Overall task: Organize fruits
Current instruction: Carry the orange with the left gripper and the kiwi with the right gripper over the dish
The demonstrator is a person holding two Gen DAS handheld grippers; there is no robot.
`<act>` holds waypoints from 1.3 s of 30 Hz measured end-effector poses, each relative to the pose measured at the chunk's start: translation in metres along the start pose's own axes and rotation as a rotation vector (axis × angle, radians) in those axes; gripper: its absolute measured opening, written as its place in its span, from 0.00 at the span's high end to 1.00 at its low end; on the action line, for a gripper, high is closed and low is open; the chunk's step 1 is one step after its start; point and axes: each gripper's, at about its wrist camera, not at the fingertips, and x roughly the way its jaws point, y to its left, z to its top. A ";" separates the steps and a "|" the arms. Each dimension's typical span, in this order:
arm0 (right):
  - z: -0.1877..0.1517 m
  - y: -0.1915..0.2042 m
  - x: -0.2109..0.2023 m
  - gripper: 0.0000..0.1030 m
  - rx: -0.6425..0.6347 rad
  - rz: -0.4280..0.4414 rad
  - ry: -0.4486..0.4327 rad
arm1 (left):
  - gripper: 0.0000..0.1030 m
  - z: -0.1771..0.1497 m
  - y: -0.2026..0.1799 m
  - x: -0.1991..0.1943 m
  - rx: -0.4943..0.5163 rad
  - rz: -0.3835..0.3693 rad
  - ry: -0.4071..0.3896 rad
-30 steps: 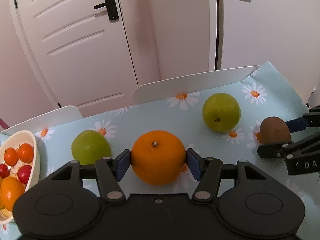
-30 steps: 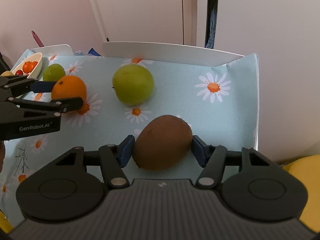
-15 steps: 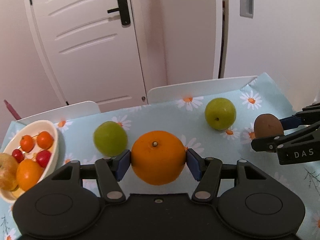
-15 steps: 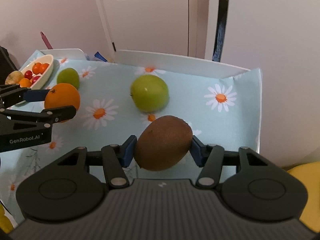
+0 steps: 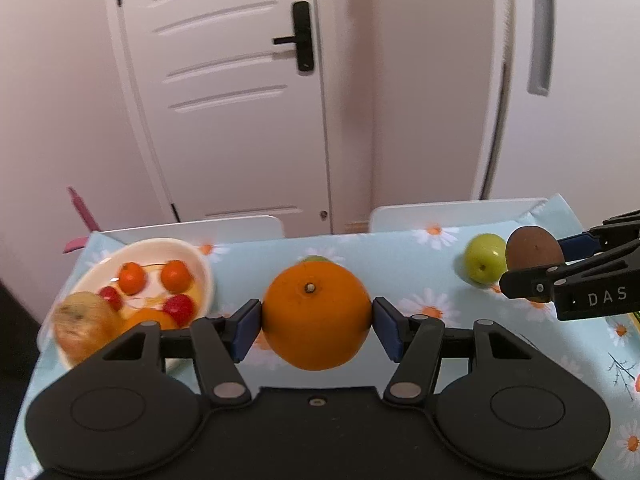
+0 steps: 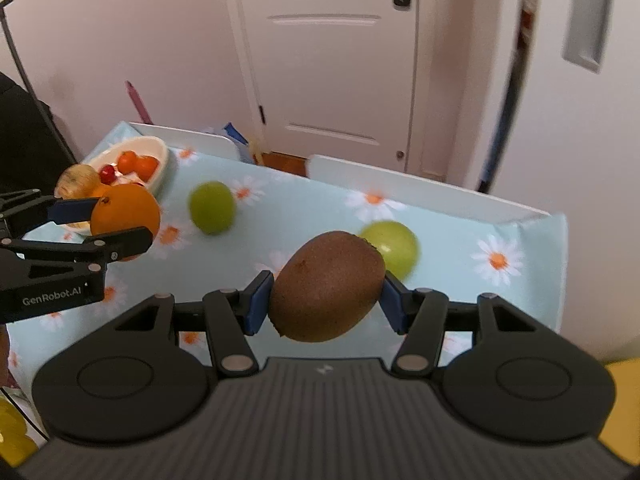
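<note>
My left gripper (image 5: 316, 326) is shut on an orange (image 5: 316, 314) and holds it above the table, right of the cream bowl (image 5: 200, 268). The bowl holds small tomatoes, an orange fruit and a tan fruit. My right gripper (image 6: 326, 298) is shut on a brown kiwi (image 6: 326, 286), raised above the table. The kiwi also shows in the left wrist view (image 5: 534, 254). One green apple (image 6: 394, 246) lies behind the kiwi. A second green apple (image 6: 212, 208) lies nearer the bowl (image 6: 158, 156), mostly hidden behind the orange in the left wrist view.
The table has a light blue daisy cloth (image 6: 304, 212). Two white chair backs (image 5: 452, 216) stand at its far edge. A white door and wall are behind. The table's right edge (image 6: 560, 280) is close to the kiwi.
Both grippers have lifted with their fruit and moved left. The bowl has come closer to the orange. The green apple now sits behind the orange in the left wrist view.
</note>
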 end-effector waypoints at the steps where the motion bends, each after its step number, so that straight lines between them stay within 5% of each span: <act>1: 0.004 0.007 0.000 0.30 -0.006 0.005 -0.003 | 0.37 0.001 0.007 -0.003 -0.007 0.005 -0.004; 19: 0.058 0.134 0.030 0.30 -0.046 0.088 -0.031 | 0.38 0.012 0.139 -0.020 -0.063 0.087 -0.030; 28: 0.083 0.170 0.065 0.30 -0.041 0.104 -0.032 | 0.38 0.022 0.181 0.013 -0.030 0.072 -0.026; 39: 0.104 0.172 0.113 0.30 0.011 0.072 -0.012 | 0.38 0.021 0.189 0.074 0.028 -0.004 0.035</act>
